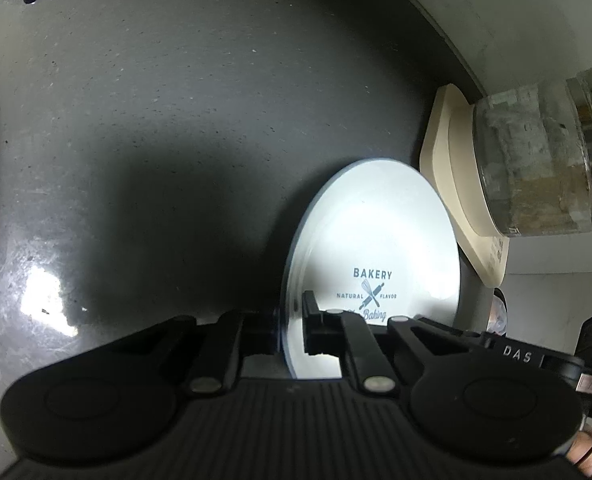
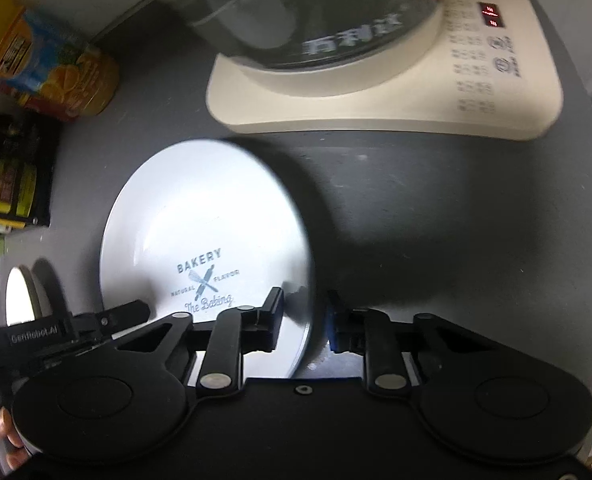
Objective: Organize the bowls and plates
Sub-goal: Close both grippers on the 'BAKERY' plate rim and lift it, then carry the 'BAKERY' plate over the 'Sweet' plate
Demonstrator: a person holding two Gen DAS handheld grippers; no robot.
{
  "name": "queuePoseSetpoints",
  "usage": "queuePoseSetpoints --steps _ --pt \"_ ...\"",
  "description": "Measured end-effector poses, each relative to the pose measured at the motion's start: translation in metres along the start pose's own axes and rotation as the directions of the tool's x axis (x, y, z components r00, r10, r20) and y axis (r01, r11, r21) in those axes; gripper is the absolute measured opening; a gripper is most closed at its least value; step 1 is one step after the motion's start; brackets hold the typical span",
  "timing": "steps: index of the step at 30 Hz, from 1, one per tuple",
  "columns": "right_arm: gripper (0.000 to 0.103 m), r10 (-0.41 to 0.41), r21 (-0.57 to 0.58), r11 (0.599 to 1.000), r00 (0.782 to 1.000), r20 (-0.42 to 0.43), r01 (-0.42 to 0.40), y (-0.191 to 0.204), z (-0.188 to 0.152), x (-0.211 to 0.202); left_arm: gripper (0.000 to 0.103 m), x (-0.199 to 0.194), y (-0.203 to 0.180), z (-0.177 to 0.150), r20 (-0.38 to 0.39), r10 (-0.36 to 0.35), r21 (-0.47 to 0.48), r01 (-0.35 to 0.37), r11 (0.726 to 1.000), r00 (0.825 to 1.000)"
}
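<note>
A white plate printed with "BAKERY" lies on the dark grey counter. My left gripper is shut on the plate's left rim, one finger on the face and one outside. In the right wrist view the same plate has its right rim between the fingers of my right gripper. The inner pad rests over the face, while a narrow dark gap shows between the rim and the blue outer pad. The left gripper shows at the plate's lower left edge.
A glass kettle on a cream base stands just beyond the plate, also visible as the kettle. An orange-and-yellow can and a dark box sit at the left. Another white round dish lies at the far left.
</note>
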State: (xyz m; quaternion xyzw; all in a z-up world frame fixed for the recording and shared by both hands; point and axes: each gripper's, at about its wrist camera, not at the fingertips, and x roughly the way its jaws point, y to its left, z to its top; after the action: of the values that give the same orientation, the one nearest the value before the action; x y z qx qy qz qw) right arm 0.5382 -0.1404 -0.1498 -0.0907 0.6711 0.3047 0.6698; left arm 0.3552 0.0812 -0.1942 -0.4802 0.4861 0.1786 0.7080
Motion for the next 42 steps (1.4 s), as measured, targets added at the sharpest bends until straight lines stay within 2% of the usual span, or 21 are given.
queuePoseSetpoints --steps 8,15,18,23,32,42 --pt "0.017 0.008 -0.027 1.000 1.000 0.021 -0.007 0.003 -0.002 0.000 0.007 0.002 -0.002 0.002 -0.006 -0.001 0.022 0.001 1.000 1.000" --pt "0.009 0.070 -0.031 0.997 0.988 0.139 -0.066 0.014 -0.012 -0.031 0.007 -0.021 -0.003 0.008 0.025 -0.041 0.062 0.039 0.997 0.999" --pt "0.010 0.054 -0.074 0.996 0.983 0.173 -0.042 0.029 -0.019 -0.040 0.007 -0.031 -0.002 0.009 0.030 -0.045 0.092 0.042 0.995 0.999" --pt "0.010 0.050 -0.074 0.997 0.976 0.210 -0.035 0.050 -0.025 -0.046 0.007 -0.049 0.006 0.011 0.047 -0.062 0.114 0.056 0.992 0.997" --pt "0.010 0.074 -0.125 0.991 0.967 0.245 -0.045 0.102 -0.038 -0.051 0.007 -0.098 0.039 0.017 0.099 -0.082 0.121 0.070 0.990 0.992" --pt "0.010 0.106 -0.179 0.982 0.965 0.242 -0.063 0.165 -0.059 -0.037 0.007 -0.151 0.101 0.021 0.141 -0.077 0.094 0.064 0.994 0.987"
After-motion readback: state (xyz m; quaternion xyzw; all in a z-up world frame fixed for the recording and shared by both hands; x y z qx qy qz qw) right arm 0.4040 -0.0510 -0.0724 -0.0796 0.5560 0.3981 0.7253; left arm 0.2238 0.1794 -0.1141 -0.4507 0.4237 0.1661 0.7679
